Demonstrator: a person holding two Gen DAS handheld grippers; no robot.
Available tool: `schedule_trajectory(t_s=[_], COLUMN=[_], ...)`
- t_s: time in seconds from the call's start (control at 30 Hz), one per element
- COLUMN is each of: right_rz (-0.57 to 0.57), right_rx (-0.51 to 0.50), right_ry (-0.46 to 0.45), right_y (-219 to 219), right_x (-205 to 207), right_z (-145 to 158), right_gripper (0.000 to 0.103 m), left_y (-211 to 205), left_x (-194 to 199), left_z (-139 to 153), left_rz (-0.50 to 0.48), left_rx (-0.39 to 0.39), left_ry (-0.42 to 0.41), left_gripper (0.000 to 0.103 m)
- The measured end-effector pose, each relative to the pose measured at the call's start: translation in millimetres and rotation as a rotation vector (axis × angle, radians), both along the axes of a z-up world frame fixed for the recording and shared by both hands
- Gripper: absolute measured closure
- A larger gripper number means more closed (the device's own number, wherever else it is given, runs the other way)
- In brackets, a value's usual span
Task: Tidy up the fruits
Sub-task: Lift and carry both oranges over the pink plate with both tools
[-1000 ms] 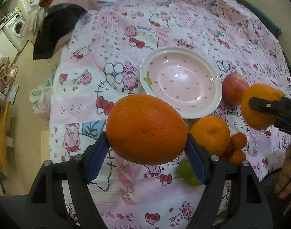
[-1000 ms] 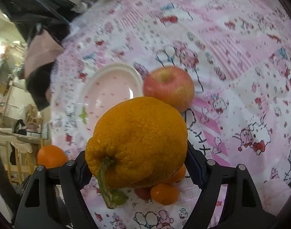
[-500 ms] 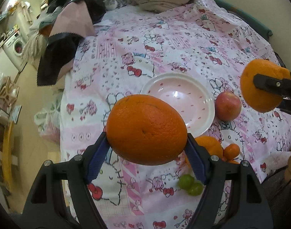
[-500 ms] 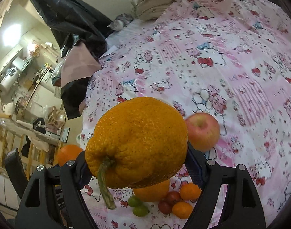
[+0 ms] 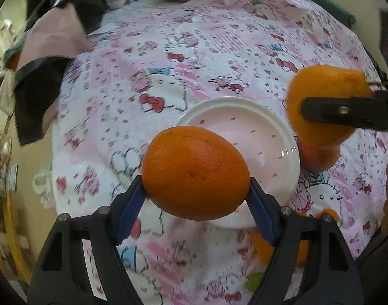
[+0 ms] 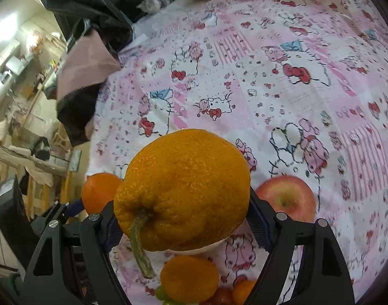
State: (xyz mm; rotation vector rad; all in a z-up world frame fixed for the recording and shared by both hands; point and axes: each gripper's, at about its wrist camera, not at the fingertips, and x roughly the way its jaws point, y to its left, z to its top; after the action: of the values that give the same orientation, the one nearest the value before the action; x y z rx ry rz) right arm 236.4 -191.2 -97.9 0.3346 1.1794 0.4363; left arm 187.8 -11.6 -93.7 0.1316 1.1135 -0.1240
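I hold the smooth round orange [image 5: 195, 172] clenched in the left gripper [image 5: 195, 198] above the near rim of the white shallow plate with pink specks [image 5: 247, 137]. The right gripper [image 6: 183, 226] grasps the bumpy stemmed citrus [image 6: 183, 190]. Lower each fruit onto the plate before releasing; judged risk: rolling. The plate holds nothing. The red apple [image 6: 286, 198] lies on the bedsheet beside it.

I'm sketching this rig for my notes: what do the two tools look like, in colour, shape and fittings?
Both match. The left tool has matte black plastic arms with triangular cut-outs, silver round screw heads, and ridged blue pads on its fingers. The right tool has the same black frame, screws and dark blue pads. No cables or sleeves show.
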Motion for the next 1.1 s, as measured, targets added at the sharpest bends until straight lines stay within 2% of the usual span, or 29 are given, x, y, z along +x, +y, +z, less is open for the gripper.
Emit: schedule_trajectory(t_s=[0.1,0.27,0.47,0.6,0.7,0.9,1.1], right_rz=[0.028,0.039,0.025,0.010,0.004,0.012,0.035], right_rx=[-0.022,-0.134,-0.146,-0.114,-0.134,-0.171,-0.185], right_ry=[0.023,0.070,0.162,0.183,0.190,0.184,0.202], right_y=[14,33,38,40,41,47,48], right_x=[12,28,42,47,50,50,48], right_z=[-12,-37,-65,-71,-72,-74,-76], right_gripper=[0.020,0.020,0.019,0.019,0.019,0.018,0.016], left_y=[-8,-17,-13,-12,-12,-16,-18], left_x=[15,32,47,53,56,56,54], left_z=[-10,-31,-52,-52,-55,-58,-60], left_rz=[-0.037,-0.085,-0.091,-0.091,-0.089,-0.107,-0.121], left_rx=[0.016,0.077,0.088,0.052,0.041,0.072,0.077], left_ry=[-0.001,0.008,0.033,0.035,0.040,0.034,0.061], left_gripper=[0.028,0.028,0.028,0.028,0.027,0.025,0.025])
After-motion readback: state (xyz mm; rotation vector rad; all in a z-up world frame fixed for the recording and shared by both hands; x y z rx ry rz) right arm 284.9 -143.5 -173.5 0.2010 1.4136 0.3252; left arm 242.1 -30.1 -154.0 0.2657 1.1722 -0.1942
